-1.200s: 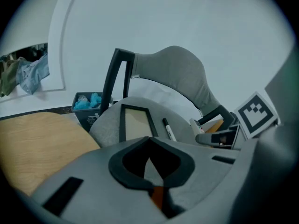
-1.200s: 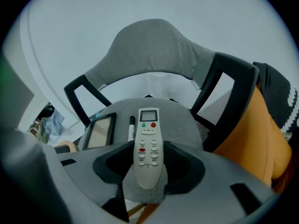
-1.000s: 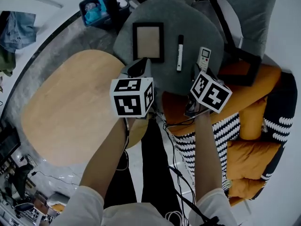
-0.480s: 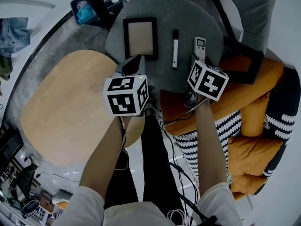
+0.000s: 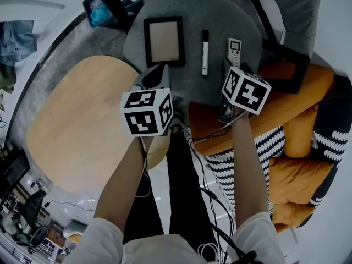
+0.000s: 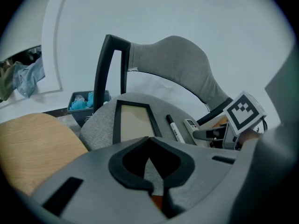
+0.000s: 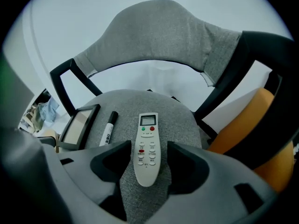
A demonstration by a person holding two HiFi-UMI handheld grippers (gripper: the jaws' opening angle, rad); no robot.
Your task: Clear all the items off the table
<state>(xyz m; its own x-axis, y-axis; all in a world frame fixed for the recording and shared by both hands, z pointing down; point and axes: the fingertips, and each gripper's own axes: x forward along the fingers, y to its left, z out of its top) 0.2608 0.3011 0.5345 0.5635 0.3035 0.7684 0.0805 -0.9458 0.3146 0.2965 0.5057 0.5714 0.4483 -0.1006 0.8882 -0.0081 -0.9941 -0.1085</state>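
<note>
On a round grey fabric seat point(image 5: 220, 15) lie a black picture frame point(image 5: 163, 40), a black-capped white marker point(image 5: 204, 52) and a white remote point(image 5: 234, 51). My right gripper point(image 7: 148, 164) is open, and its jaws have just been opening. The remote's point(image 7: 147, 146) near end lies between them, with a gap on each side. The marker point(image 7: 108, 129) and frame point(image 7: 79, 125) lie to its left. My left gripper point(image 6: 150, 160) hovers shut and empty at the seat's near edge, below the frame point(image 6: 133, 122).
A light wooden table point(image 5: 77, 120) lies to the left. A dark bin point(image 5: 110, 7) with blue items stands beyond it. The chair's black arm point(image 5: 286, 59) and an orange cushion point(image 5: 291, 120) are at the right. A grey backrest point(image 7: 163, 31) rises behind the seat.
The head view has shifted, so the seat's items sit higher in the picture. My right gripper has settled slightly lower over the remote's near end. The left gripper has kept its place.
</note>
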